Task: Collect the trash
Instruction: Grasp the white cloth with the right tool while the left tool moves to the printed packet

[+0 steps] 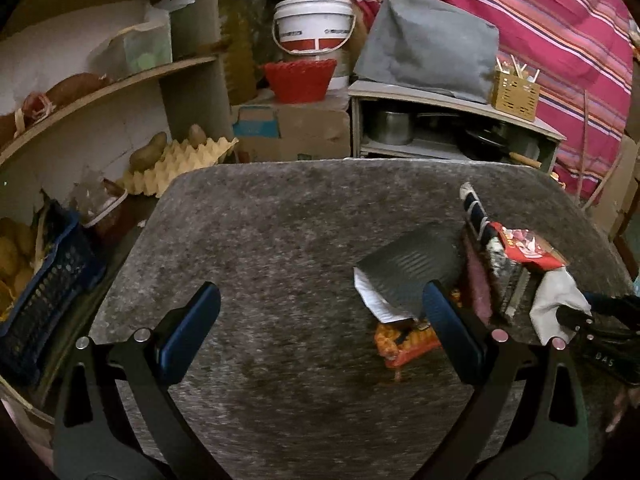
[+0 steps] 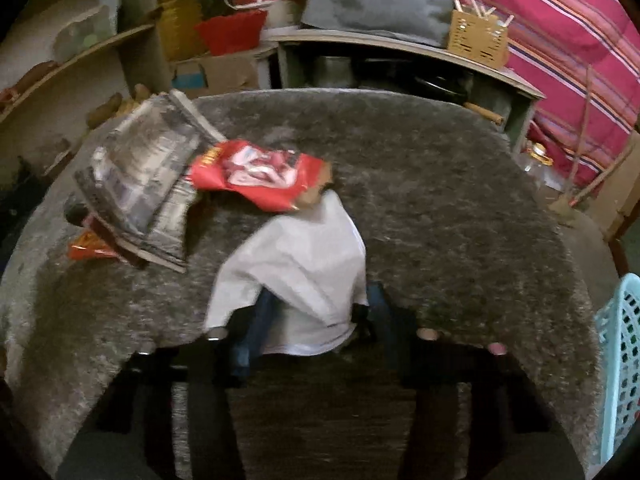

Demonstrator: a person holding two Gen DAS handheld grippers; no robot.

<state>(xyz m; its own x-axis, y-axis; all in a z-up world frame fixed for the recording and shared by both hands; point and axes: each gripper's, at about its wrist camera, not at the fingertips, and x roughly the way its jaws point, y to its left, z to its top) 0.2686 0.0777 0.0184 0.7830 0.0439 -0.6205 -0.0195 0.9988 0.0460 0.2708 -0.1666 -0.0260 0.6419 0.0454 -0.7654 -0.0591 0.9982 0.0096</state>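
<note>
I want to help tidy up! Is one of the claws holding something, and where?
The right claw pinches the white paper by its near edge. The left claw is open, holding nothing.

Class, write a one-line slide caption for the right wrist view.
Right gripper clamps a white paper piece on the grey carpeted table, beside a red wrapper and folded newspaper.

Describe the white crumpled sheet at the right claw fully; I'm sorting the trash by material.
The white crumpled sheet looks like thin paper or plastic film, plain and unprinted, creased into soft folds. It drapes over the right claw, whose dark blue fingers are closed on its lower edge. Its upper corner reaches the red snack wrapper, which overlaps a folded grey newspaper. It lies over the grey fuzzy table cover. The right view is blurred, so the material stays uncertain.
</note>
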